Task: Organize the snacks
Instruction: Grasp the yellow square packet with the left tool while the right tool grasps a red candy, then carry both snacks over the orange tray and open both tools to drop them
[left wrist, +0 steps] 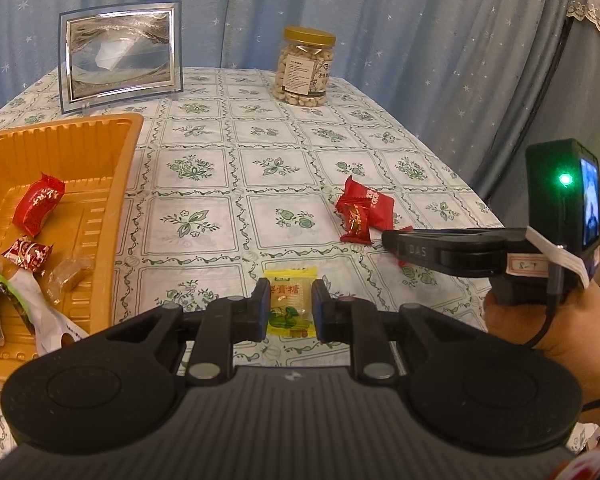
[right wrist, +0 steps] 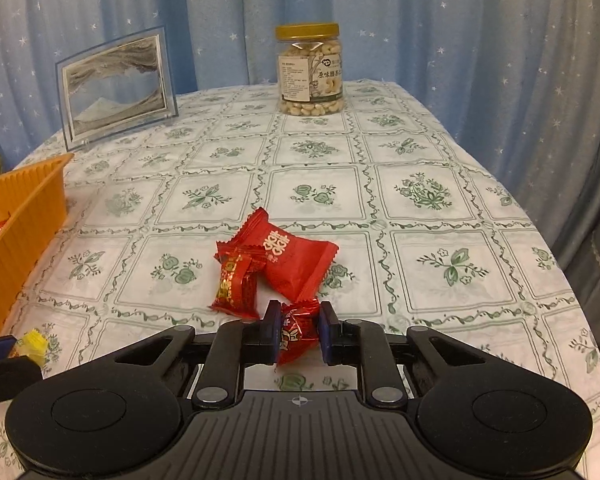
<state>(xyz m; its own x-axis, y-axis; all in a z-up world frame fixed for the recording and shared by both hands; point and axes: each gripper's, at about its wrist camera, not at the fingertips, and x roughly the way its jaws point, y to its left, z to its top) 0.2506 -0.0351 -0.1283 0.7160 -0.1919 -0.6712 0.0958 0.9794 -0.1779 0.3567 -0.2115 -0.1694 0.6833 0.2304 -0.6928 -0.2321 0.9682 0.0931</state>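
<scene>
Star-dotted blue curtains behind counter (right wrist: 420,184). Left hand-held gripper (left wrist: 291,310) pinching yellow candy (left wrist: 291,304) beside orange tray (left wrist: 100,152) at left edge. Right hand-held gripper (right wrist: 299,332) clamped on red candy (right wrist: 296,332), two more red packets (right wrist: 276,264) mid-counter. Nut jar (right wrist: 310,70) near far edge.

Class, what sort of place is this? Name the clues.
Probably a home dining table: a floral tablecloth, blue star-patterned curtains, a framed sand picture and a jar of cashews.
</scene>
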